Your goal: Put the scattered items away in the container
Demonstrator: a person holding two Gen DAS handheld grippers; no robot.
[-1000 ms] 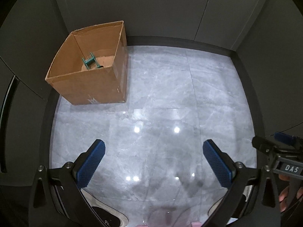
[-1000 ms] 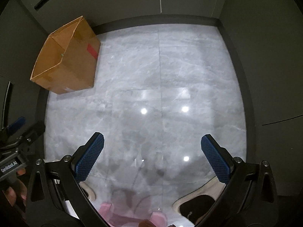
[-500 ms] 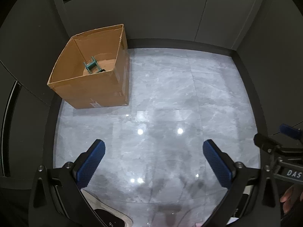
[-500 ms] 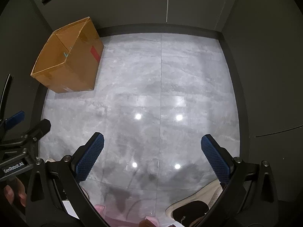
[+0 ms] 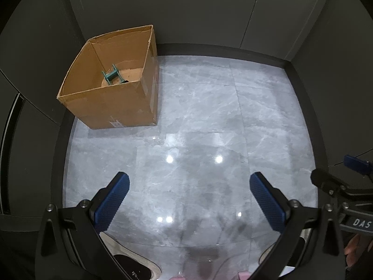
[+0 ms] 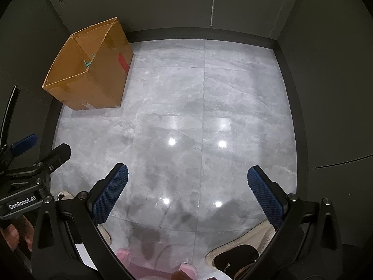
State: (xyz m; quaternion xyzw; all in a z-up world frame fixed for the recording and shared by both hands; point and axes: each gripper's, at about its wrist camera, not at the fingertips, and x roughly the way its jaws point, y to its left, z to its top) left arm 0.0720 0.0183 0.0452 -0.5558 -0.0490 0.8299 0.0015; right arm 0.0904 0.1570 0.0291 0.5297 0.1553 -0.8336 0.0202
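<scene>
Both grippers are wide apart and hold nothing. From its own camera, the left gripper (image 5: 189, 198) hangs above the grey marble floor (image 5: 209, 107) with its blue ribbed pads (image 5: 112, 201) far from each other, and the right gripper (image 6: 187, 191) stands the same way. Each one also shows at the edge of the other's view, so the person holds them side by side, both looking down and forward.

The cardboard box (image 5: 112, 107), which is the container of the task, stands in the far left corner against the dark wall panels (image 5: 198, 11), its top open. This corner place probably keeps the box from sliding when things drop in. Inside it lies a small green frame-like object (image 5: 112, 74); what it is exactly cannot be told. No scattered item shows on the open floor, so the tidying seems nearly finished or finished, and the open pads fit a moment of rest between steps.

At the bottom of the views are the person's beige shoes (image 6: 242, 249) and something pink (image 6: 123, 255) that is too much hidden to name.

As for writing, "GenRobot.AI" can be read on the body of the left gripper in the right view, and "DAS" on the right gripper in the left view. A red label (image 6: 123, 62) is on the box side, but its text is not readable.
</scene>
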